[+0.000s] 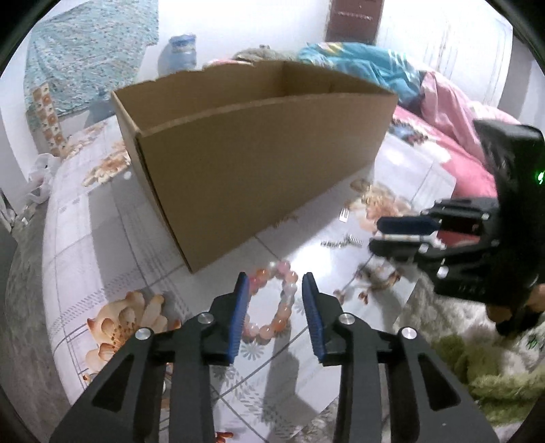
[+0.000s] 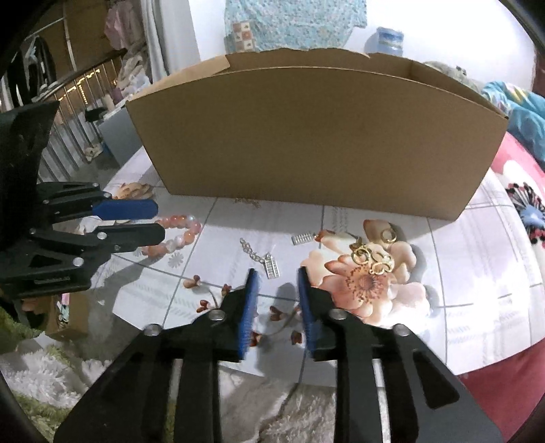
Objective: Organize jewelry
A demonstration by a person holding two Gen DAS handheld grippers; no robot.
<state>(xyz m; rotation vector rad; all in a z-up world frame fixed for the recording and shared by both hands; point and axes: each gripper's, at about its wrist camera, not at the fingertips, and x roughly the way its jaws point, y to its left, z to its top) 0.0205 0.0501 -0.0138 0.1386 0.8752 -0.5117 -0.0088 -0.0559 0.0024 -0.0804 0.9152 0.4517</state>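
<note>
Several pieces of jewelry lie on a glossy floral mat [image 2: 477, 272] in front of an open cardboard box [image 2: 316, 136], all on the near side of its long wall. A pink-and-orange bead bracelet [image 1: 272, 306] rests off the box's near left corner, close to the wall. A silver chain with a small rectangular charm [image 2: 262, 259] lies before the middle of the box, and a small ribbed silver piece [image 2: 302, 238] sits just beyond it, nearer the box. A cluster of gold rings and hoops [image 2: 373, 257] lies before the right part of the box, on a large printed pink flower.

The left gripper [image 1: 275, 284] hangs over the bead bracelet, its blue-padded fingers [image 1: 240, 317] partly spread, one to each side of the loop; they press on nothing, and whether the tips touch the mat cannot be told. The right gripper [image 2: 275, 281] hovers just on the near side of the silver chain, its fingers [image 2: 250, 310] likewise partly parted and holding nothing, with the charm just ahead of the gap.

Seen from the right wrist, the left gripper reaches in from the left, well to the left of the box's middle, beside the bracelet. The mat lies on a surface ringed by shaggy white and green rug [image 2: 51, 385]. Behind the box, bright blue and pink bedding [image 1: 425, 88] is heaped to the right, a patterned teal cloth [image 2: 293, 20] hangs on the wall, and a blue-capped water bottle [image 2: 388, 41] stands beyond the far wall.
</note>
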